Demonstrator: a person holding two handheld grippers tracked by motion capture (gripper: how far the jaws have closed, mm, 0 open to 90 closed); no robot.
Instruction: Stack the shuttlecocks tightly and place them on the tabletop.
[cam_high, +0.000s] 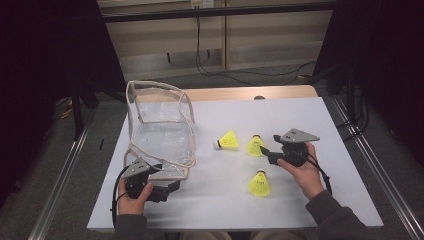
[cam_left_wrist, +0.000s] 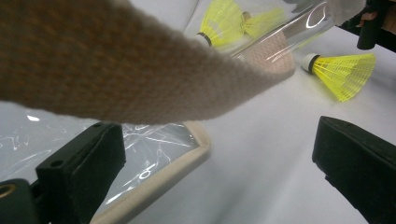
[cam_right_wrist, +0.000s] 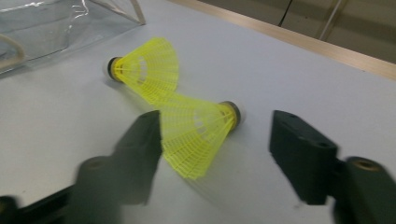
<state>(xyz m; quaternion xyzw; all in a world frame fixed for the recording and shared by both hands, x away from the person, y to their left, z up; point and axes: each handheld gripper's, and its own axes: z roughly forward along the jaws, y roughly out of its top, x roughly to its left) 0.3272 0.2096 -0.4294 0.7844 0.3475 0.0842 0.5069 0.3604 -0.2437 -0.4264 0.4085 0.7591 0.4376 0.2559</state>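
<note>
White table (cam_high: 300, 200), black floor cables (cam_high: 220, 70)

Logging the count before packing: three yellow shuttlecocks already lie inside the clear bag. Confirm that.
Wrong on place. The three yellow shuttlecocks lie on the white table beside the clear bag, not inside it, as the high view shows.

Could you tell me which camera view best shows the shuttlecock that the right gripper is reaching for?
The right gripper view: the shuttlecock lies large between its open jaws. The high view shows it small beside the right gripper; the left gripper view shows it through clear plastic.
</note>
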